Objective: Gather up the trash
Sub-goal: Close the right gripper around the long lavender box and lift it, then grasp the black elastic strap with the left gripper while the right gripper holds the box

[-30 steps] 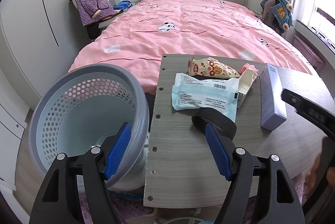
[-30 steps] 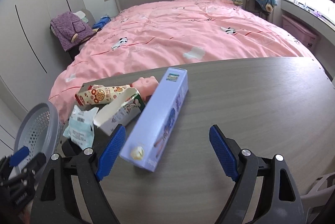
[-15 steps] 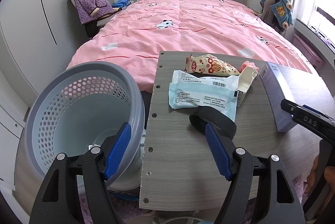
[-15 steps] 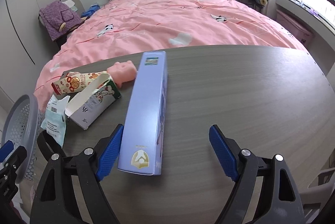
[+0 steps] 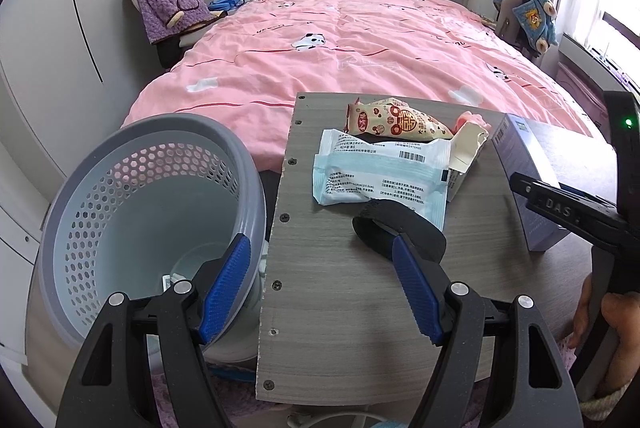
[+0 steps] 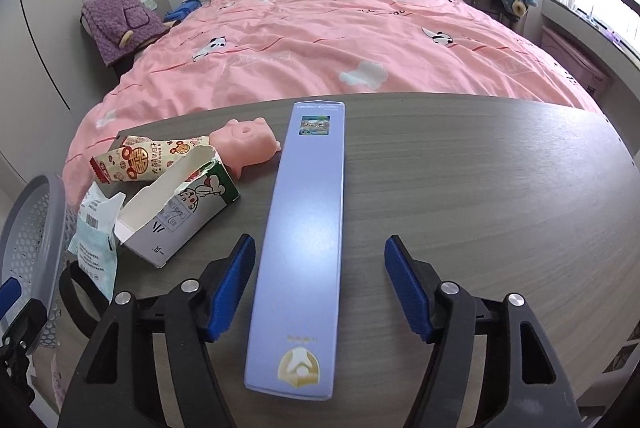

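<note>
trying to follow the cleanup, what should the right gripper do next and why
Probably finish closing. The right gripper straddles the long purple box lying flat on the table, jaws closing with pads not yet touching it. Once gripped, lift it toward the grey basket.

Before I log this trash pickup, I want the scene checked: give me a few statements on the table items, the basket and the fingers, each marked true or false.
1. The long purple box lies flat on the table, between the right gripper fingers, which are closing. True.
2. The left gripper holds the light blue packet. False: its fingers are open and hold nothing.
3. The grey basket stands on the table. False: it stands beside the table's edge, lower down.
4. The torn white carton lies open beside the purple box. True.
5. The pink pig toy is in the basket. False: it lies on the table.
</note>
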The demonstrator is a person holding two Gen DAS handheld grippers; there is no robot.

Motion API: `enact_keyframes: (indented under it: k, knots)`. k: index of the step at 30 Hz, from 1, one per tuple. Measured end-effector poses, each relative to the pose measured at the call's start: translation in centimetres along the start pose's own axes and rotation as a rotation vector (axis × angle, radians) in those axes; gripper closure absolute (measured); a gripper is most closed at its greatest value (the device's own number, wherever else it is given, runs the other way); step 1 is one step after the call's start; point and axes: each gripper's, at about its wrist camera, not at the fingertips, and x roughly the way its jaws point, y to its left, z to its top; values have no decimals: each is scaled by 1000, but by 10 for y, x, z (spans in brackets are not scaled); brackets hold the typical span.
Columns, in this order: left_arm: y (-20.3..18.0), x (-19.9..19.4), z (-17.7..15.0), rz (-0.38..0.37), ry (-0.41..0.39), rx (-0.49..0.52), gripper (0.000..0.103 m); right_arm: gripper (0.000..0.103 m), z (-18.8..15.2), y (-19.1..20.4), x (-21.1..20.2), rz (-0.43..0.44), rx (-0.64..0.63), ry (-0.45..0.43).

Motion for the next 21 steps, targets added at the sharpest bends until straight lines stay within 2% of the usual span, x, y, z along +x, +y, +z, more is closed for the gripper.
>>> enact_keyframes:
  k: [2, 7, 9, 11, 21]
  knots:
    - [-1, 1, 0, 0, 3, 4, 33, 41, 1, 1, 4, 0, -5, 3]
    - [-3, -1, 1, 2, -2, 5, 33, 58, 2, 6, 8, -4, -40, 11]
    - [-4, -1, 0, 1, -2, 5, 33, 69, 2, 7, 9, -9, -52, 9]
    - [-4, -1, 0, 1, 0, 8, 33, 72, 1, 7, 8, 1, -56, 8]
    - [-9, -3, -1, -11, 3, 10, 33, 72, -12, 3, -8, 36, -41, -15]
